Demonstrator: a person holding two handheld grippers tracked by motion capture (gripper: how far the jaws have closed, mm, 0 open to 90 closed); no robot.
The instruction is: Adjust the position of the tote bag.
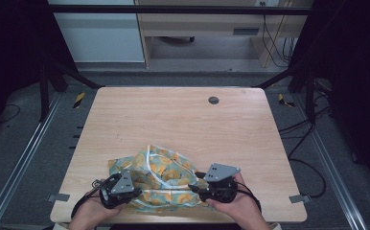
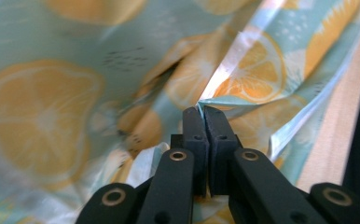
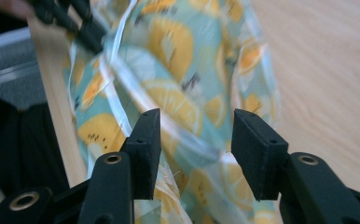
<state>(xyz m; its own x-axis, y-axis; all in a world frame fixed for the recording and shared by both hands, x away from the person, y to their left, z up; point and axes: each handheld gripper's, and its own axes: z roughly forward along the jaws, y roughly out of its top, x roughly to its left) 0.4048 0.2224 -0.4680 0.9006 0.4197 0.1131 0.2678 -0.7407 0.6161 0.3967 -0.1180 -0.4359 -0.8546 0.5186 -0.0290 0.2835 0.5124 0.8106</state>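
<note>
- Lemon-print cloth lies crumpled at the near edge of the tabletop, between my two hands
- Left hand-held gripper is pinched tight on a fold of the cloth edge; I see it at the cloth's left
- Right hand-held gripper stands half open, cloth and its pale trim between the jaws, pads not pressing; at the cloth's right
- I judge it light, limp and thin, likely to slip and bunch
- Best hold: the hemmed edge or a corner, not the loose middle
</note>
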